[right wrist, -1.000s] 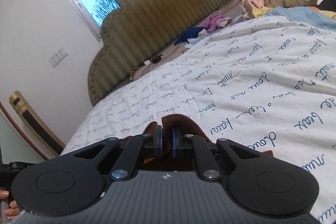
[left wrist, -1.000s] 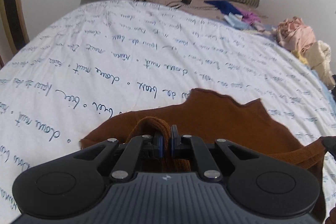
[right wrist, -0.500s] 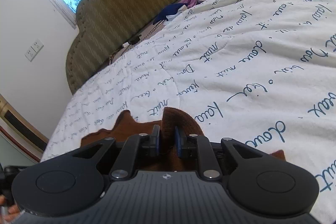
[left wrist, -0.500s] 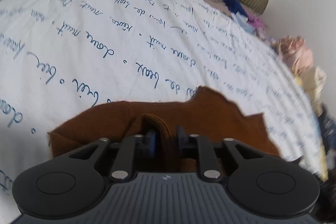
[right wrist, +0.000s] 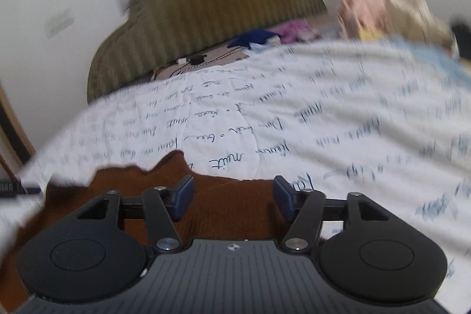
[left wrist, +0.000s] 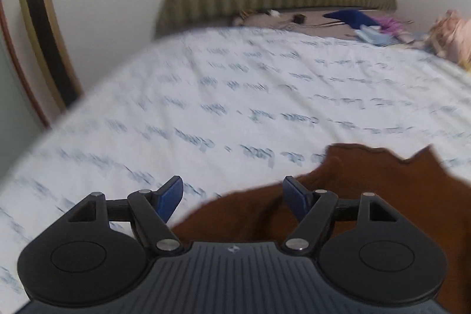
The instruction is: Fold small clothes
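Brown garment on bedsheet

The white bedsheet carries blue handwriting; only "nuit" reads, near the brown garment's edge.

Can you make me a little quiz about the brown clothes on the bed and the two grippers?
1. True or false: the brown garment lies on a white sheet printed with blue writing.
2. Which is the headboard? A) red and smooth B) olive green and ribbed C) bare wood
3. Fill in: the left gripper and right gripper are both ____, pinching no cloth.

Key: 1 true; 2 B; 3 open. Their jaws are opening, and the garment lies loose beneath them.
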Demonstrator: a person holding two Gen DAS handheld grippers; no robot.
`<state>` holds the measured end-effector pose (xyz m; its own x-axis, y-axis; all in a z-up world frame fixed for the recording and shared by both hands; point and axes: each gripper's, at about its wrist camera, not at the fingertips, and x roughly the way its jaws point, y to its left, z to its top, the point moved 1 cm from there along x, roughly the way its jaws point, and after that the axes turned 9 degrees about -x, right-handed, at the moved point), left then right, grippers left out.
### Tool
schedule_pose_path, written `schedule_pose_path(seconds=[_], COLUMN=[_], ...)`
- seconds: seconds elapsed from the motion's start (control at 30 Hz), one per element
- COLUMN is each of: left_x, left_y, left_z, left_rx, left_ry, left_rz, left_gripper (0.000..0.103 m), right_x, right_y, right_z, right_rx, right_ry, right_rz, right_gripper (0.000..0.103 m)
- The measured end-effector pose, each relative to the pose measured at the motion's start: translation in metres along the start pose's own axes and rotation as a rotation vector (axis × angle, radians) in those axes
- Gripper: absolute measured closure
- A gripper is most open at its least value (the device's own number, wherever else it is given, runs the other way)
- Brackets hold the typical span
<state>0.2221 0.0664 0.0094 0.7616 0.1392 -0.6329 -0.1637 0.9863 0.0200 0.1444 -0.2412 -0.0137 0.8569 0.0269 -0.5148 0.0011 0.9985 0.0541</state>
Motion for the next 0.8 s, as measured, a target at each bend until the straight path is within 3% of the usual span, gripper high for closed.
schedule_pose_path(seconds=[0.07,0.2,0.33,0.4,0.5,0.8], left_x=[-0.001,0.001,-0.003,-0.007,-0.011,-0.026], left_y=[0.003,0.003,0.000,0.007,0.011,0.009], left_z=[0.002,-0.002,-0.026,-0.038,-0.055,-0.074], left_rx=[-0.025,-0.034,0.021,-0.020,-0.049,-0.011], left_ry=[-0.022,0.062,0.086,0.114,0.149,0.089], left_rz=[0.021,-0.073,-0.019,-0.048,-0.080,-0.044], left_gripper=[0.029,0.029,0.029,0.029,0.029,0.024], right_x=[0.004,0.025,0.024,0.013,0.001,-0.011], right_y=[0.009,0.016,0.018,0.025,0.035,0.041], right_z=[0.001,-0.003,-0.011,-0.013,-0.018,-0.043], right_rx=[-0.040,-0.092,-0.108,-0.140,-0.175,-0.172], right_ry=[0.023,0.137,0.172,0.149,0.129,0.165], right_rz=[0.033,0.023,-0.049,-0.054,-0.052,-0.064], right_gripper=[0.041,0.025,0.017,0.000,0.000,0.000])
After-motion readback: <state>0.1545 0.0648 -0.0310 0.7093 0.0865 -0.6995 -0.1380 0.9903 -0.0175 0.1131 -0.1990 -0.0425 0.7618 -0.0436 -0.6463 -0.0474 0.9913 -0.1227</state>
